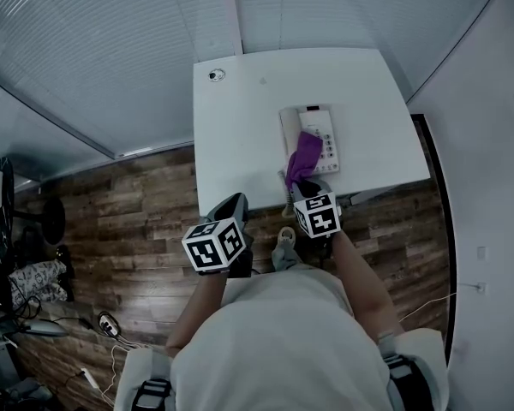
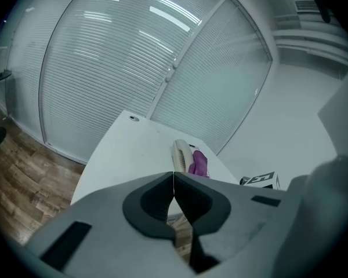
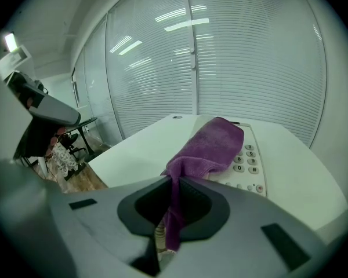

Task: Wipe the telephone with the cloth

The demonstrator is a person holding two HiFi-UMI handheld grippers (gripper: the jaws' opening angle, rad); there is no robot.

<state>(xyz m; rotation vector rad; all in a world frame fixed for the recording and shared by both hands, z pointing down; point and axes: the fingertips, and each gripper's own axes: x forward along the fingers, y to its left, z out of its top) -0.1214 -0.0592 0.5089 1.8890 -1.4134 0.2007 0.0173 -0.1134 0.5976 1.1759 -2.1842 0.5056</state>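
A white telephone (image 1: 325, 115) lies on the white table (image 1: 240, 118), toward its right front. A purple cloth (image 1: 303, 156) is draped over the phone's middle and trails toward me. My right gripper (image 1: 301, 188) is shut on the cloth's near end; in the right gripper view the cloth (image 3: 211, 146) covers the handset side, leaving the keypad (image 3: 247, 164) uncovered. My left gripper (image 1: 235, 205) hovers at the table's front edge, left of the phone, shut with nothing in it. The left gripper view shows the phone (image 2: 181, 153) and cloth (image 2: 198, 163) ahead of the closed jaws.
A small round grommet (image 1: 216, 75) sits in the table's far left corner. Glass walls with blinds (image 1: 111, 50) run behind and left of the table. A wall (image 1: 488, 127) stands to the right. Wooden floor (image 1: 137, 195) with an office chair (image 1: 8, 221) and cables lies to the left.
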